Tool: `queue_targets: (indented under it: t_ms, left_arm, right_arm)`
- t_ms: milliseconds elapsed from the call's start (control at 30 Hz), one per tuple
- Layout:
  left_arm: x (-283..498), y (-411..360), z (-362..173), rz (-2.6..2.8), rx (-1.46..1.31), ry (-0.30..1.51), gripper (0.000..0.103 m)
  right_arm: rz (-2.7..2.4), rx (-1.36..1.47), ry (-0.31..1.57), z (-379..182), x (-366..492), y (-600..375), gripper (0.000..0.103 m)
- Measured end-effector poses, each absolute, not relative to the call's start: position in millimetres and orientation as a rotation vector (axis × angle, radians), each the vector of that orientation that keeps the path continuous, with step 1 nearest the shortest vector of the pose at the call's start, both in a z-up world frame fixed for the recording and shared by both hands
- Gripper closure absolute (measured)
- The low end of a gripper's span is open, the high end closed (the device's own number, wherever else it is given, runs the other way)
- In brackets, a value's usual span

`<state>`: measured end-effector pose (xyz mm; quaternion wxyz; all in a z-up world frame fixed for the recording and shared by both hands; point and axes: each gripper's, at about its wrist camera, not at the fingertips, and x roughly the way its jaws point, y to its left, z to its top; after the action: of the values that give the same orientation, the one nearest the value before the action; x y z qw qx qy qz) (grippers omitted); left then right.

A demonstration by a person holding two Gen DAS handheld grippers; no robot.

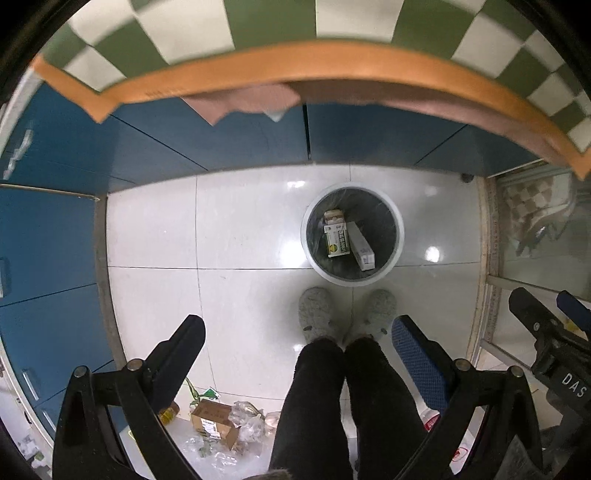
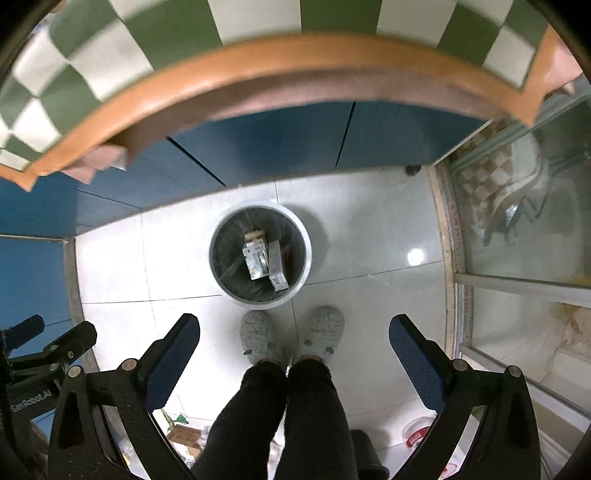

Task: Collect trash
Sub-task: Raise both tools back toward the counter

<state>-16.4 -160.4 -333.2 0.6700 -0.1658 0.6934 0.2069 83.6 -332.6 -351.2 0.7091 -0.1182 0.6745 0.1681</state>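
Behind the left gripper (image 1: pixel 297 360), near its left finger, the cardboard box (image 1: pixel 214 419) lies among loose wrappers. Both grippers are wide and empty; the right gripper (image 2: pixel 293 354) is farther, and the bin (image 1: pixel 352 234) lies ahead

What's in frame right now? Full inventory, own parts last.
trash bin: one, white rim, dark liner, on the floor ahead of the feet
cartons: about three, mostly white, inside the trash bin
tablecloth: one, green and white check, orange border, top of view
cabinets: blue, behind and left of the trash bin
cardboard box: one, brown, on the floor left of the legs, among clear plastic wrappers
slippers: two, grey, on the person's feet
left claw: open, empty
right claw: open, empty
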Motion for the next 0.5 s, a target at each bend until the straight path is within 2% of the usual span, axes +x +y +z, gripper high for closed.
queue_targets:
  t_ms: [267,500]
  left_arm:
    - [-36,-173,-245,0.431,-0.376,1.475,0.0]
    - [-47,-169,-177,0.442,-0.339,1.365,0.0]
  right_arm:
    - [0.402,-0.271,1.407,-233,59,-348,0.0]
    - [0.429,-0.278,1.343,-162,39,-347,0.0]
